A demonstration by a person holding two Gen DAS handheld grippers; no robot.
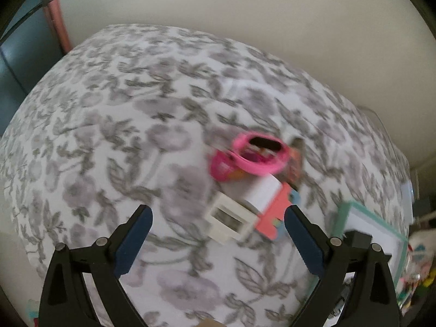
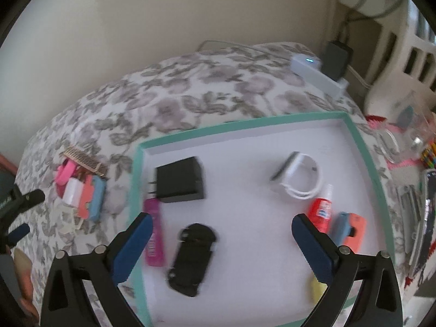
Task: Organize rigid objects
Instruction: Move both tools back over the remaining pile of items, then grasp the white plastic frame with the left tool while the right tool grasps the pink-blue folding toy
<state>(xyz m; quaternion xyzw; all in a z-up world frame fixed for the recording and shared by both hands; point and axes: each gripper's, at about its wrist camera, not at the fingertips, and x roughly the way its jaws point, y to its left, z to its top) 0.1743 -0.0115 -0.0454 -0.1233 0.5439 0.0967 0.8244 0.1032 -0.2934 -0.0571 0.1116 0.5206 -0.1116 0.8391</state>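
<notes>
No writing is legible on the blurred red bottle label.

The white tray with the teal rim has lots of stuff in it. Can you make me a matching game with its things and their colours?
Things:
1. boxy plug charger
2. coiled smartwatch band
3. small squeeze bottle
4. flat tube by the tray's left wall

Colours:
A. white
B. magenta pink
C. black
D. red

Pairs: 1-C, 2-A, 3-D, 4-B
</notes>
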